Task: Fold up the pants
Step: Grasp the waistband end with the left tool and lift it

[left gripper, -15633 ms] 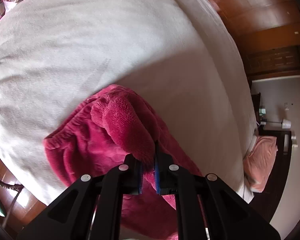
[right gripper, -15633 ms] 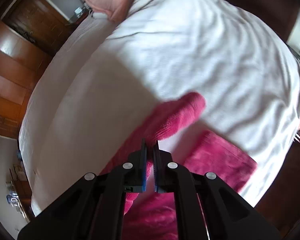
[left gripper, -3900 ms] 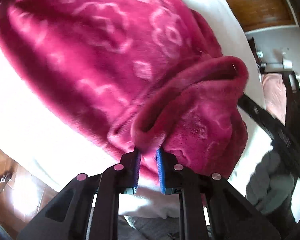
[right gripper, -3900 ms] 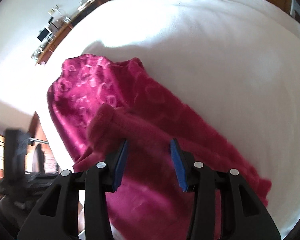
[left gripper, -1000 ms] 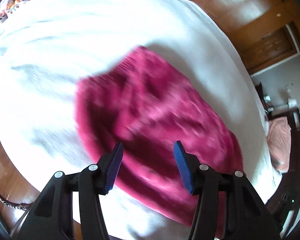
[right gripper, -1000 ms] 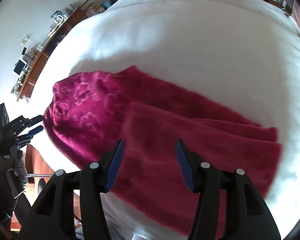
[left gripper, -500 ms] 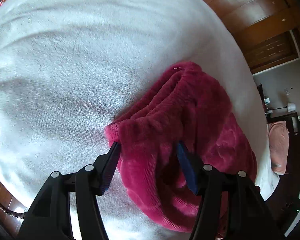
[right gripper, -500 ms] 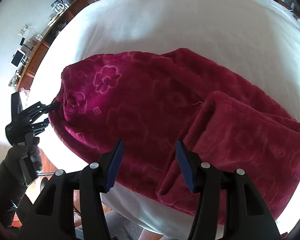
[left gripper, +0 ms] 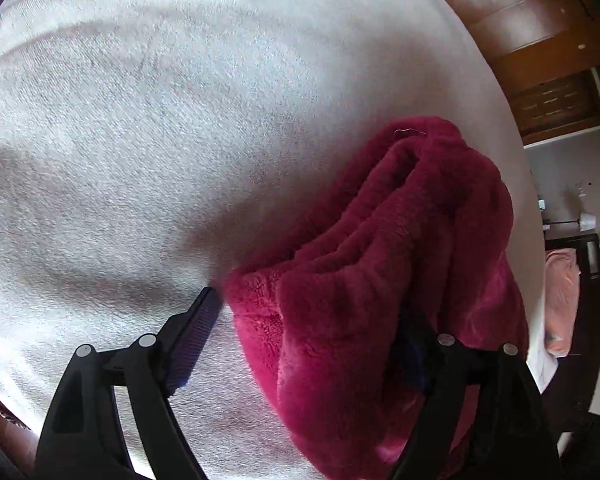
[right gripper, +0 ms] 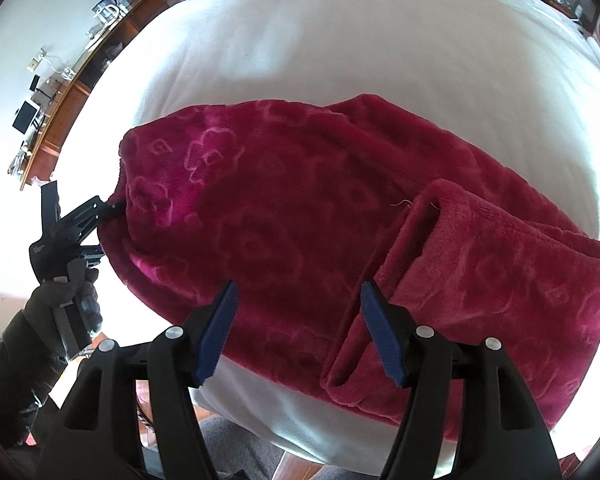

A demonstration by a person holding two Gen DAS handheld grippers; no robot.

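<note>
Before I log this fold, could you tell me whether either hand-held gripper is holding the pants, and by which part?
Nothing is held. The left hand-held gripper is opening astride the waistband end of the pants; the right hand-held gripper is opening above them.

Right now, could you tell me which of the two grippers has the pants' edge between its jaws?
The left gripper: its opening jaws straddle the pants at their gathered end. The right gripper hovers above them.

The pants (right gripper: 300, 220) lie folded on the bed (right gripper: 340, 40), near its front edge. Above them the right hand-held gripper (right gripper: 298, 328) is opening, its pads clear of the fabric. The left hand-held gripper (right gripper: 100, 228), in a gloved hand (right gripper: 66, 292), is at the pants' left end.
</note>
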